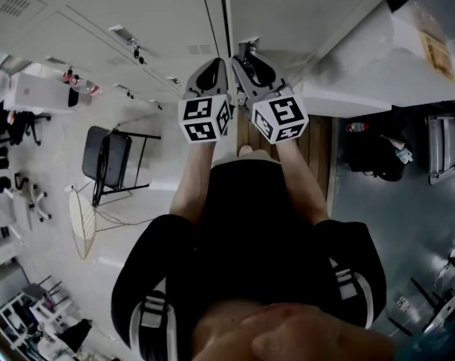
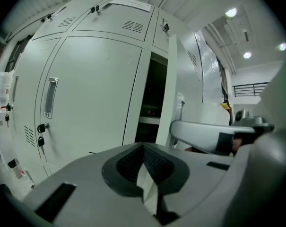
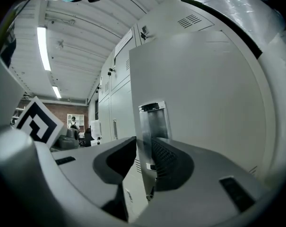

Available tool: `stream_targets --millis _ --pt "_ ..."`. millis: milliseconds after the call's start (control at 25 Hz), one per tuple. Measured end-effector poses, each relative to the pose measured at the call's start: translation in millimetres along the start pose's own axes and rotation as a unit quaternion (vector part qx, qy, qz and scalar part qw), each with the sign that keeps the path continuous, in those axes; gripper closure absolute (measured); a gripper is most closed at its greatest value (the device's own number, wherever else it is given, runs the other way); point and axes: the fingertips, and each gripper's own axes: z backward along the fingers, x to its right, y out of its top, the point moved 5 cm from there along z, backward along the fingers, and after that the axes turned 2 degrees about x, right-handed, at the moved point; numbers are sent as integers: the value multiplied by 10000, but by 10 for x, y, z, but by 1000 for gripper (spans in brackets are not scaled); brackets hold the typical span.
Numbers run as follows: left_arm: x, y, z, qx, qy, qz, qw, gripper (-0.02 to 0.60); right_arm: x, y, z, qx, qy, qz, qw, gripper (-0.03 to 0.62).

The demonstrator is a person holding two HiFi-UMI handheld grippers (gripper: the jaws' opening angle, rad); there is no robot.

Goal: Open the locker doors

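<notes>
**Desk:** Where's your right tool (image 3: pixel 143 148)?

**Me:** Closed on the free edge of the open locker door (image 3: pixel 204 93), as far as I can judge. There's 1 pad on each face, and the right-hand one lies against the recessed handle (image 3: pixel 151 119). That edge runs upright, straight along the slot between my jaws. The panel stretches away to the tool's right, so I take the hinge to be out that way too.

**Desk:** And the other?

**Me:** My left tool (image 2: pixel 143 150) sits just beside it, on its left, jaws together and holding nothing. The right one has the door, so the right one does the work.

**Desk:** Which way would you take it?

**Me:** Toward me and round to the right, I reckon, on an arc about that hinge. A straight pull would likely twist the edge in the pads.

**Desk:** What's beyond?

**Me:** Ahead of the left tool is the dark compartment (image 2: pixel 151 96). Left of that is a closed door (image 2: pixel 95 93) with keys (image 2: pixel 40 134) hanging below its handle. There are more closed ones past it, not yet opened.

**Desk:** The room?

**Me:** Below the tools is pale floor (image 1: pixel 174 134), with a black chair (image 1: pixel 107 156) well off to their left. Farther left there's a white surface (image 1: pixel 39 89) carrying small things I can't make out. Strip lights (image 3: pixel 42 46) run overhead.
</notes>
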Motion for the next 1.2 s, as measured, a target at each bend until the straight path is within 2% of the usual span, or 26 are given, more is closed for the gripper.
stream_targets --millis 440,640,800,1200 --pt "322 1 47 9 -540 -84 9985 572 -66 -22 450 100 411 -88 9991 480" --pt "437 -48 164 -19 -577 -202 9981 573 -92 -15 593 184 513 -213 9983 477" --pt "569 -65 232 -7 -584 -428 9974 574 -72 -23 733 248 522 -393 9976 467" --pt "998 -211 417 -129 -1132 -495 9922 574 -8 -41 1238 524 519 -661 9951 456"
